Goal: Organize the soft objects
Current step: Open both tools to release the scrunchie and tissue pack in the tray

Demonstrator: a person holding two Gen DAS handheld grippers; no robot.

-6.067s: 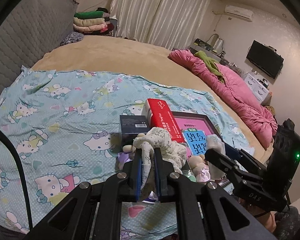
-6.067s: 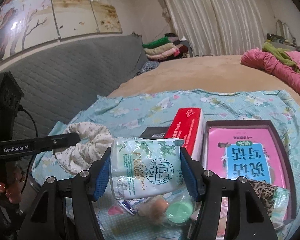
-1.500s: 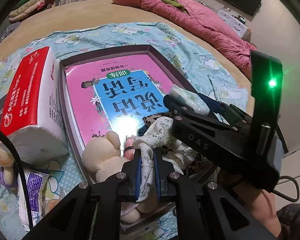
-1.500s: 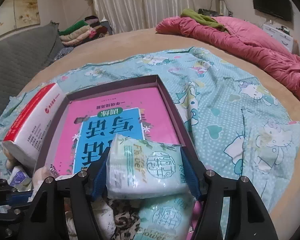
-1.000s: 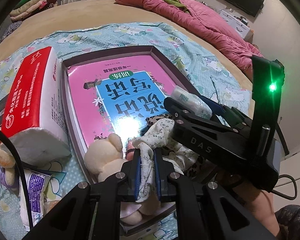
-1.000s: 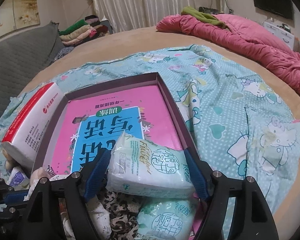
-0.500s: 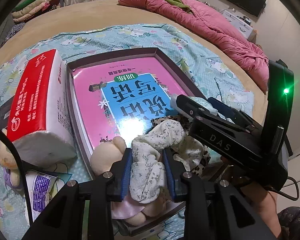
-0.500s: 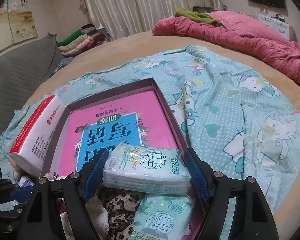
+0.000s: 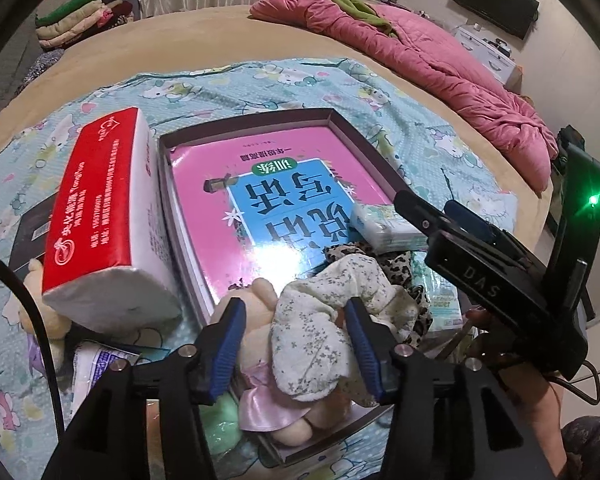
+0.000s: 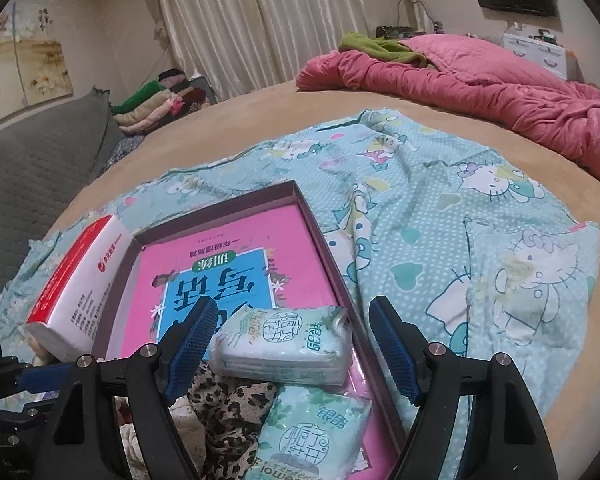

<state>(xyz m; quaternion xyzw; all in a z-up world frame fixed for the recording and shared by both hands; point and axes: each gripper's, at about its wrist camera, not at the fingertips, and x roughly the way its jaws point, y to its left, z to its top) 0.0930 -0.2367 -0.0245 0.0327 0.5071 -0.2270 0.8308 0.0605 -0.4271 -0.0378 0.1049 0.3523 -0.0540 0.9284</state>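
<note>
A shallow dark box [image 9: 342, 125] [image 10: 320, 236] lies on the bed with a pink book [image 9: 268, 184] [image 10: 228, 272] in it. My left gripper [image 9: 296, 336] is open, jaws on either side of a white floral cloth [image 9: 320, 332] that rests on a cream plush bear [image 9: 248, 304] at the box's near end. My right gripper [image 10: 292, 344] is open around a pale green tissue pack [image 10: 284, 344] lying in the box; it also shows in the left wrist view [image 9: 384, 224]. A second tissue pack [image 10: 312, 436] and a leopard-print cloth [image 10: 228, 404] lie nearer.
A red and white tissue brick [image 9: 100, 216] [image 10: 76, 284] leans beside the box's left wall. A small plush toy [image 9: 40, 308] and a wet-wipe packet [image 9: 96, 368] lie at the lower left. A pink quilt [image 10: 480, 80] lies at the far right; folded clothes [image 10: 156, 104] are stacked far back.
Both grippers have opened. The left let go of the floral cloth onto the bear. The right let go of the tissue pack, which now lies in the box, and drew back.
</note>
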